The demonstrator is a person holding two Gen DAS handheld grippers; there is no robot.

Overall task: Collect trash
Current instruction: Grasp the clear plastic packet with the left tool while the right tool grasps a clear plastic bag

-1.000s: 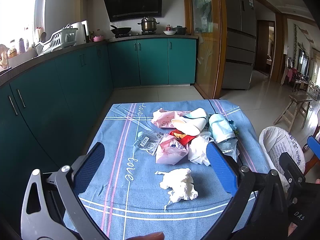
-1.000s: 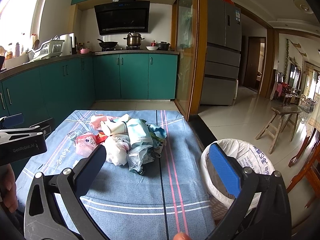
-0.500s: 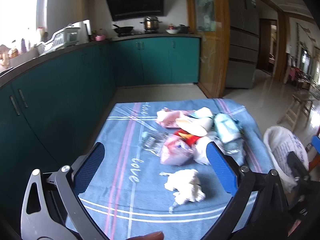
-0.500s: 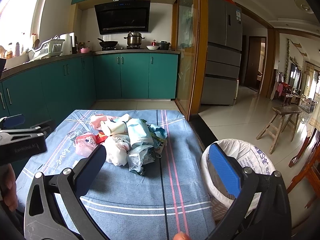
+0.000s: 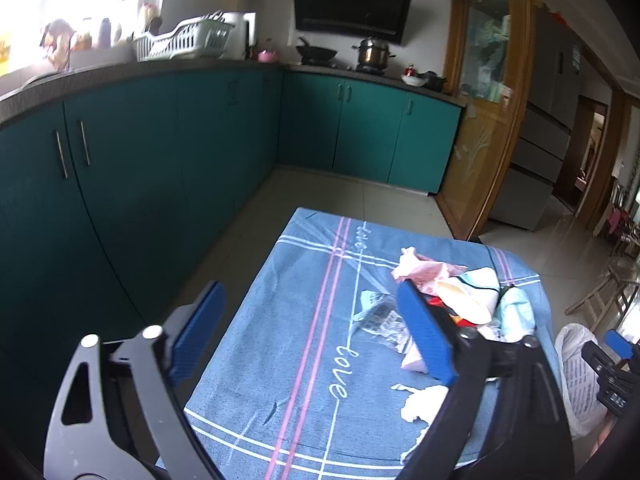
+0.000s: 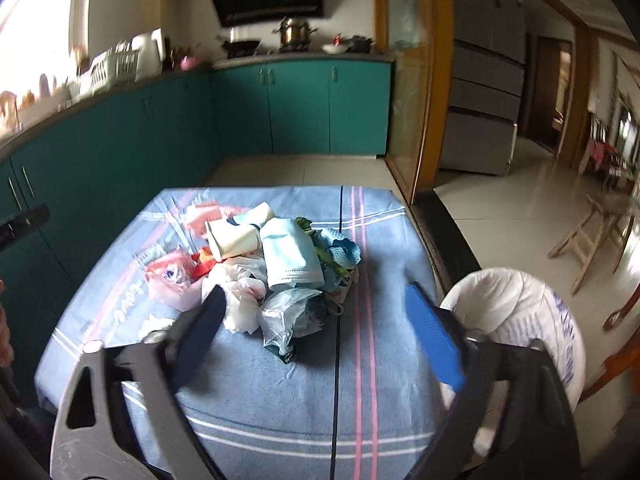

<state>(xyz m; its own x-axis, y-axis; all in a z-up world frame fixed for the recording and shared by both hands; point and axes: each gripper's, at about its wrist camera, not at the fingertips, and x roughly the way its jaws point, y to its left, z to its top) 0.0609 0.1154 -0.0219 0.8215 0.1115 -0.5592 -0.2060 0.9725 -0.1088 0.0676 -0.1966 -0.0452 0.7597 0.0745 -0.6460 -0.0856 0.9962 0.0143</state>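
Trash pile (image 6: 264, 268) heaped on the blue-clothed bench (image 6: 280, 392).
Both grippers, left (image 5: 316, 332) and right (image 6: 320, 320), hover with fingers apart, gripping nothing.

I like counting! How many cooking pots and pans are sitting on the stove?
2: a black wok on the left of the stove and a shiny steel pot with a lid to its right. Others may be hidden.

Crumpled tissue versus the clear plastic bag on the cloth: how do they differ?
The crumpled tissue is opaque white and lies apart, nearest the left gripper. The clear plastic bag is see-through and sits against the trash pile's near edge. Both lie loose on the blue tablecloth, ungripped.
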